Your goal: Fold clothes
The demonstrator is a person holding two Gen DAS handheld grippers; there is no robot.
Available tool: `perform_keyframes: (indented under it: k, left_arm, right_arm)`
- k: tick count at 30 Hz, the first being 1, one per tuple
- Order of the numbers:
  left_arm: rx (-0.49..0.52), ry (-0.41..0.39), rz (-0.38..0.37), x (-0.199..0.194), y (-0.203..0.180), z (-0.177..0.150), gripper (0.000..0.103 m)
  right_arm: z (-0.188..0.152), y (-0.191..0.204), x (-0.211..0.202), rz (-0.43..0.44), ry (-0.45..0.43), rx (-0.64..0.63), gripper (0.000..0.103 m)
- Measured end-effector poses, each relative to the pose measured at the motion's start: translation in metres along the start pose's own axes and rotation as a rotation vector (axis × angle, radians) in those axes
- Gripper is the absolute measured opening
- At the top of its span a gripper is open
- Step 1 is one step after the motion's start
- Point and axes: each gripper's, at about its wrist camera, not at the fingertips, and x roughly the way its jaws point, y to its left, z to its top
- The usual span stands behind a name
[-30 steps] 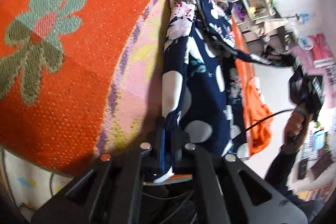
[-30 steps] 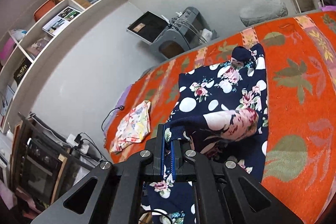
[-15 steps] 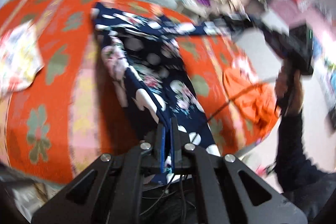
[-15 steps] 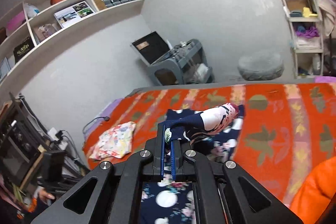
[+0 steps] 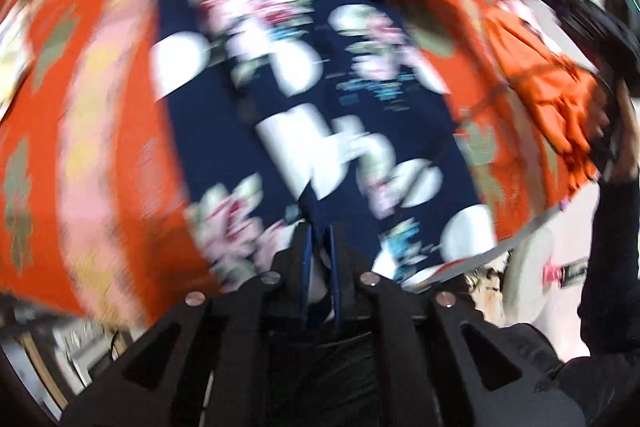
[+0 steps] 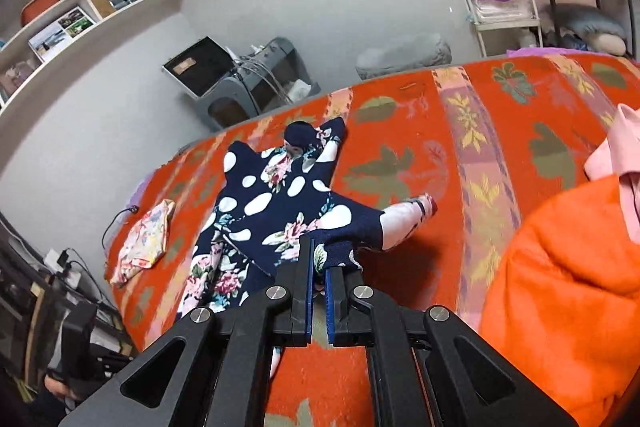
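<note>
Two claws spread the navy floral garment (image 6: 260, 211) over the orange bed cover (image 6: 400, 163): right claw (image 6: 319, 263) clamps a corner; left claw (image 5: 319, 239), jaws just easing apart, still pinches fabric. Next: lay flat, then fold.

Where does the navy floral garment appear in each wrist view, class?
Left wrist: navy garment fills the centre, blurred, running from the top down to the claw.
Right wrist: it lies left of centre, spread on the bed.
Shared landmark: orange bedspread.
</note>
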Motion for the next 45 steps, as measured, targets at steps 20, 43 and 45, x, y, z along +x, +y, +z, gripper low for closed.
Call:
perform_keyframes:
  k: [20,43,45]
  left_arm:
    - [-0.138,-0.002,-0.414,-0.006,0.042,-0.048,0.025]
    - [-0.701,-0.176,-0.705,0.017,0.124,-0.077,0.057]
    - [-0.692,-0.142,-0.716,0.020,0.123,-0.078,0.057]
  right_arm:
    - [-0.038,-0.011,-0.036,-0.297,0.127,-0.024,0.004]
    - [-0.156,0.129,0.042,0.227,0.397,-0.142,0.058]
    - [-0.158,0.129,0.053,0.221,0.408,-0.137,0.058]
